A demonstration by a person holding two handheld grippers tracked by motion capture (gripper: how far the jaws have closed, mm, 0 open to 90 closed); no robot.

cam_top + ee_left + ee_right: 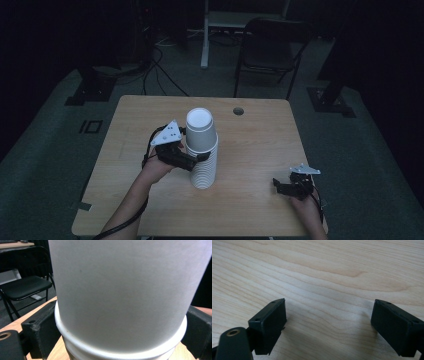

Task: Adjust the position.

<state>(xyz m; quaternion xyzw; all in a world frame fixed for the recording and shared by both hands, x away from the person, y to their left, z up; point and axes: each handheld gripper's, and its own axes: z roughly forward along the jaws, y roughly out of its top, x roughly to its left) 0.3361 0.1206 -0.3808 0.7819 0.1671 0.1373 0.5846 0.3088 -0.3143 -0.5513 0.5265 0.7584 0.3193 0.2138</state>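
Observation:
A tall stack of white paper cups [204,172] stands upside down in the middle of the wooden table [260,145]. Its top cup [201,131] sits slightly raised above the others. My left gripper [199,160] reaches in from the left, with its jaws on either side of that cup just above its rim. In the left gripper view the top cup [120,290] sits between both black jaws, over the rims of the cups below [117,353]. My right gripper [281,186] rests open near the table's front right, and its jaws [329,322] have bare wood between them.
A round cable hole [238,111] lies in the table behind the stack. A black folding chair [270,45] stands beyond the far edge, also visible as the chair [25,287] in the left gripper view. Cables [160,65] run over the dark floor at the back left.

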